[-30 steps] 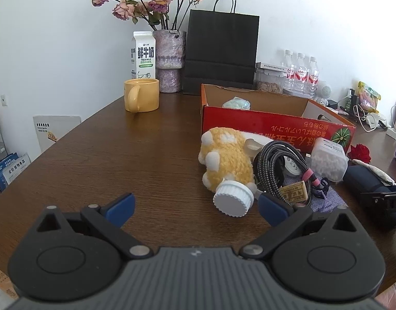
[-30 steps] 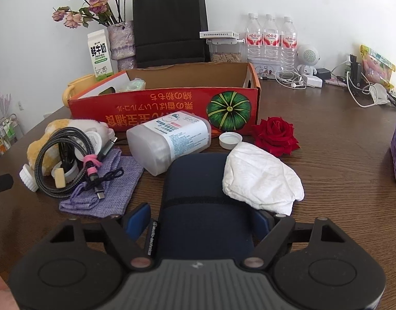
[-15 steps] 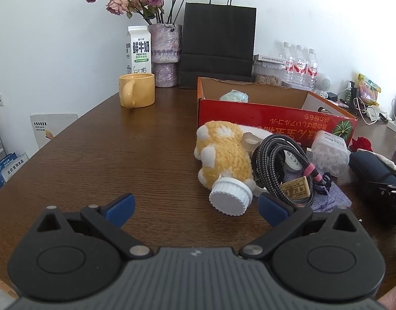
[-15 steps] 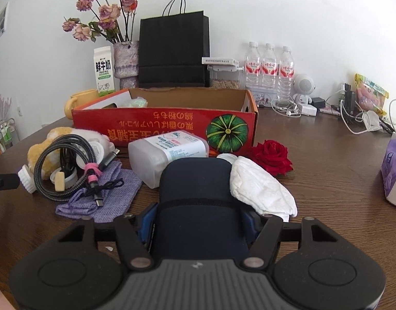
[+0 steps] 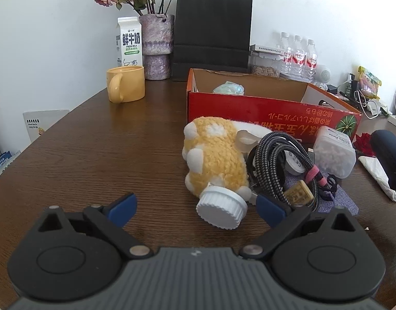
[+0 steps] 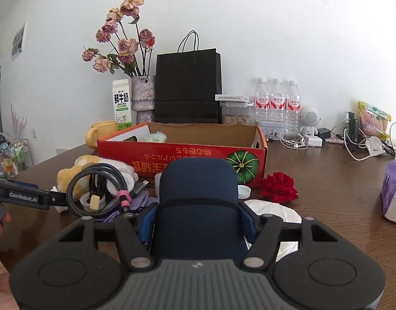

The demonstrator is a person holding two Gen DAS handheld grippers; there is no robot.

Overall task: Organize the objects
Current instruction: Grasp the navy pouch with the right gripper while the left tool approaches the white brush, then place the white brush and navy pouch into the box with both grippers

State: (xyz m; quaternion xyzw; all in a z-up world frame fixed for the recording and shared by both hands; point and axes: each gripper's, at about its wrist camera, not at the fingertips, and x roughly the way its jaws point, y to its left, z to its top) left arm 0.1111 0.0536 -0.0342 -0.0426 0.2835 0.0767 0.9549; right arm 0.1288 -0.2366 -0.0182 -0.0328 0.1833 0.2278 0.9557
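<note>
My right gripper (image 6: 199, 221) is shut on a dark blue case (image 6: 198, 201) and holds it lifted, tilted up in front of the red cardboard box (image 6: 182, 159). My left gripper (image 5: 195, 205) is open and empty, low over the table, just short of a white jar lid (image 5: 219, 210). Behind the lid lie a yellow plush toy (image 5: 213, 152), a coiled braided cable (image 5: 280, 160) on a purple cloth (image 5: 345, 201), and a clear plastic container (image 5: 333, 155). The box holds a pale wrapped item (image 5: 229, 89).
A red rose (image 6: 279, 187), white tissue (image 6: 274, 210) and small white cap (image 6: 243, 191) lie right of the case. A yellow mug (image 5: 125, 84), milk carton (image 5: 129, 44), vase (image 5: 156, 46), black bag (image 5: 212, 31) and water bottles (image 6: 276, 103) stand behind.
My right gripper closed on the dark blue case and lifted it, tilting upward. My left gripper stayed open and shifted only slightly near the lid.
</note>
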